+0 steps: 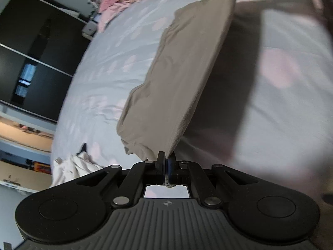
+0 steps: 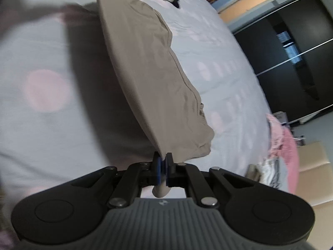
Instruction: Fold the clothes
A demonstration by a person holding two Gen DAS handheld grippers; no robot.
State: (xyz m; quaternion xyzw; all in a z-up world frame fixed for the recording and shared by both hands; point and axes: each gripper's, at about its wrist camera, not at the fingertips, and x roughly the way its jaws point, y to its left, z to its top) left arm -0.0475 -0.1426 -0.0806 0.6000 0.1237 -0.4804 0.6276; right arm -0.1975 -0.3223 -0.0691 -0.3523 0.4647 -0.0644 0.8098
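Left gripper [image 1: 166, 160] and right gripper [image 2: 163, 162] each clamp a corner of the beige garment [image 1: 177, 79], stretched above the bed [image 1: 100, 87].

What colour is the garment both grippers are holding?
Plain beige garment, no pattern; clearest in the right wrist view.

**Around the bed**

A pale bedsheet [image 1: 108, 66] with faint pink spots covers the bed. Dark wardrobe doors [image 2: 295, 62] with thin light rails stand beside it. A cardboard box [image 2: 314, 170] sits by the bed's edge near the wardrobe.
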